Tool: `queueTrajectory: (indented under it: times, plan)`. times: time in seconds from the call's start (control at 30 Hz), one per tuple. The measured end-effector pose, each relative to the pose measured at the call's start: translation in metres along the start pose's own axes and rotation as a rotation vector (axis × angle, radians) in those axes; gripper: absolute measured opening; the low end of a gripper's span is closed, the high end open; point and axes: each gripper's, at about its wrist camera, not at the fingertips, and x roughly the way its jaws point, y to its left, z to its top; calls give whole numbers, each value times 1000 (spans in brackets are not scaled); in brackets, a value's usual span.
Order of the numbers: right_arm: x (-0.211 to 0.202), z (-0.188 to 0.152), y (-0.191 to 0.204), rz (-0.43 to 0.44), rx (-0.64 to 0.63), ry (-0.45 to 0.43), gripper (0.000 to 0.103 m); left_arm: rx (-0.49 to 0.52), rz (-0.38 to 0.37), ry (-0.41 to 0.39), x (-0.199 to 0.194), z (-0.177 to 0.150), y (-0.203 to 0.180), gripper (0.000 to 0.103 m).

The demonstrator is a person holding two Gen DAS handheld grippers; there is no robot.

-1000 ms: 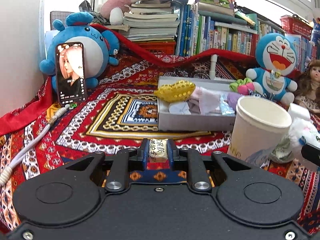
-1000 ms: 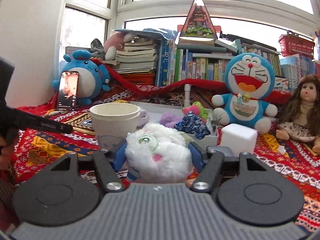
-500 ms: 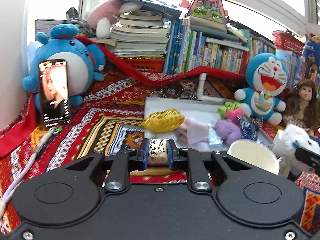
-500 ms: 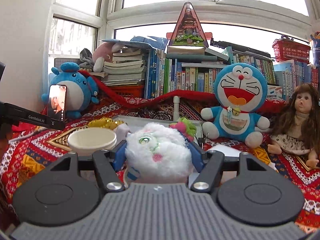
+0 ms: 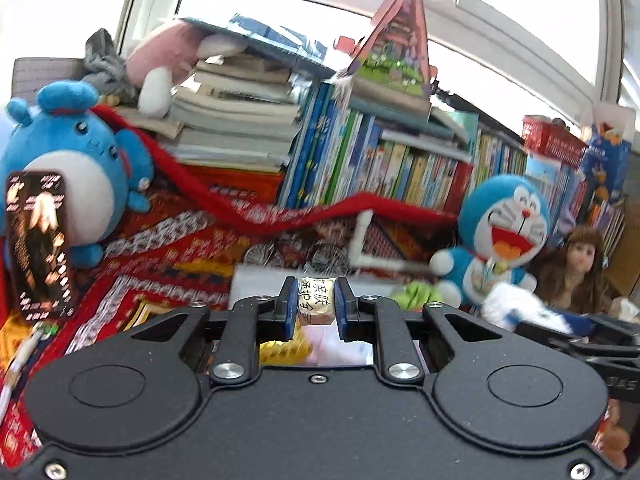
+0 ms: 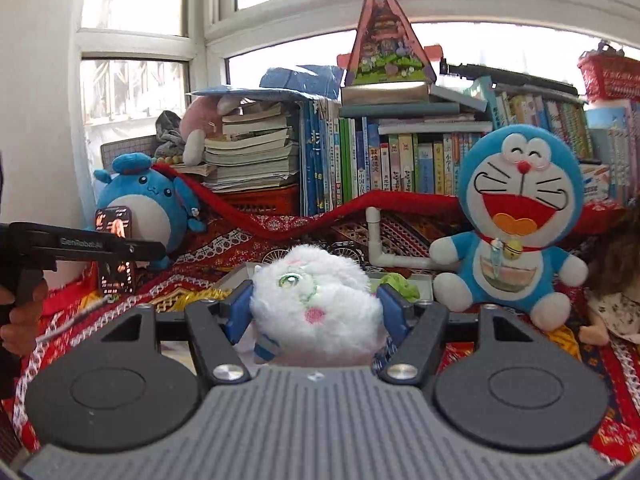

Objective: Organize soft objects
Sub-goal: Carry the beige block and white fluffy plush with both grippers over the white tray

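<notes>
My left gripper (image 5: pixel 316 306) is shut on a small cream packet (image 5: pixel 316 305) with printed characters, held up over the white box (image 5: pixel 260 284). A yellow mesh item (image 5: pixel 284 350) and pale cloths lie in that box, seen between the fingers. My right gripper (image 6: pixel 316 304) is shut on a fluffy white plush toy (image 6: pixel 316 304) with a green eye and pink cheek, lifted in front of the white box (image 6: pixel 420 278). The plush and right gripper also show at the right edge of the left wrist view (image 5: pixel 520 308). The left gripper (image 6: pixel 92 246) shows at the left of the right wrist view.
A blue cat plush (image 6: pixel 516 224) and a brown-haired doll (image 5: pixel 580 264) sit at the right. A round blue plush (image 5: pixel 72 168) props a phone (image 5: pixel 40 240) at the left. Books (image 6: pixel 400 160) line the back. A white pipe (image 6: pixel 376 240) and green item (image 6: pixel 400 282) lie by the box.
Both grippers have risen and moved toward the box with their loads still held. The paper cup, seen earlier in both views, has dropped out of sight below the grippers.
</notes>
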Motion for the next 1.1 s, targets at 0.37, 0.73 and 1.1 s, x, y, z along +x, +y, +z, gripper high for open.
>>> queueTrajectory:
  times: [0.37, 0.73, 1.1]
  plan:
    - [80, 23, -20, 36, 115, 153, 69, -116, -66, 226, 93, 32, 4, 18]
    - [129, 9, -13, 18, 43, 269, 69, -69, -68, 282, 158, 22, -6, 18]
    - [149, 1, -10, 11, 6, 316, 69, -92, -84, 374, 191, 7, 1, 18]
